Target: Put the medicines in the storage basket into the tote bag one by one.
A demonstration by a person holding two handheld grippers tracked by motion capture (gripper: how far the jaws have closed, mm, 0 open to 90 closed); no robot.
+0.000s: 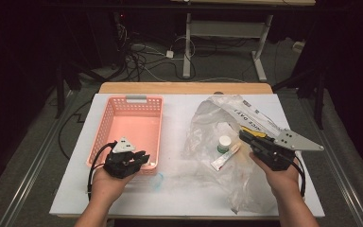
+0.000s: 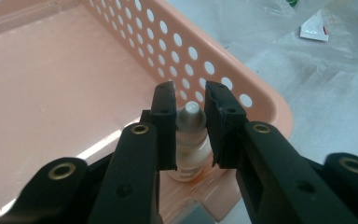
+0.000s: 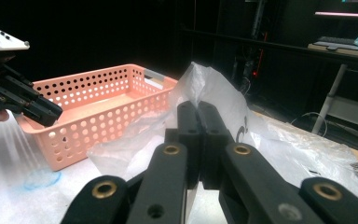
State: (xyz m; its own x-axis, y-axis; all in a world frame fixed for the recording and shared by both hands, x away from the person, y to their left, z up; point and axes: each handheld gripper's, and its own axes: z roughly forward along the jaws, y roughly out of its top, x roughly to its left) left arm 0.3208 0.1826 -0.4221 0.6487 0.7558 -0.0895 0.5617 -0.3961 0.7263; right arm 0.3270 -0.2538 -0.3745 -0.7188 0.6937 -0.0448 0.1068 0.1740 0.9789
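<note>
A pink perforated basket (image 1: 134,99) sits on the left half of the white table top (image 1: 179,198). My left gripper (image 1: 144,160) hangs over its near right corner. In the left gripper view its jaws (image 2: 190,93) are closed on a small dropper bottle (image 2: 189,116) with a grey cap, upright on the basket floor by the basket wall (image 2: 261,100). My right gripper (image 1: 244,135) is shut, pinching the film of a crumpled clear plastic bag (image 1: 212,118). Inside the bag lie a white tube (image 1: 224,158) and a green-capped bottle (image 1: 224,143).
A small clear disc with a blue rim (image 1: 157,179) lies on the table just in front of the basket. The bag (image 3: 214,88) rises behind my right gripper (image 3: 198,109). The basket (image 3: 98,93) and my left gripper (image 3: 51,116) stand farther off. Cables and desk legs lie beyond the table.
</note>
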